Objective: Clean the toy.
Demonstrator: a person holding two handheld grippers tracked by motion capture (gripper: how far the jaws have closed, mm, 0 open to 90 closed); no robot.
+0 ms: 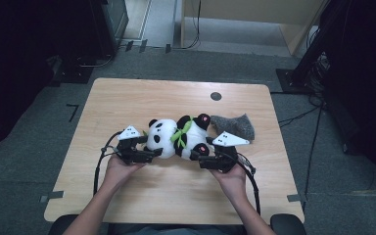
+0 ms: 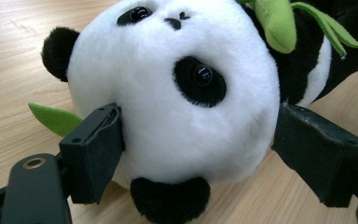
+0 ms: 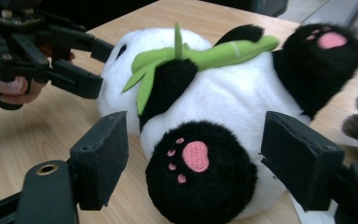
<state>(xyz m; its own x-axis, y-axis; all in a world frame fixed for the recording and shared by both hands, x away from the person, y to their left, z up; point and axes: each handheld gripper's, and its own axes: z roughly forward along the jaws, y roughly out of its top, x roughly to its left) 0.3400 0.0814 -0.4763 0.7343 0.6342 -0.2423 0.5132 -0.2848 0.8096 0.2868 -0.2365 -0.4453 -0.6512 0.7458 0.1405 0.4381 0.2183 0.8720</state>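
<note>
The high view looks down from above the table [image 1: 127,98]. Each gripper view sits low and very close, facing opposite ends of the same toy panda [image 1: 178,137], which all views share.

A plush panda [image 1: 178,137] lies on its back across the middle of the wooden counter [image 1: 127,98], head toward the person's left and feet toward the right. It is white with black ears, eye patches, arms and legs, and pink paw prints are stitched on its black soles. A green felt bamboo sprig [image 1: 181,131] lies across its chest, one leaf poking out beside the head. Just beyond its raised foot, a grey fuzzy cloth [image 1: 235,126] lies crumpled on the counter.
</note>
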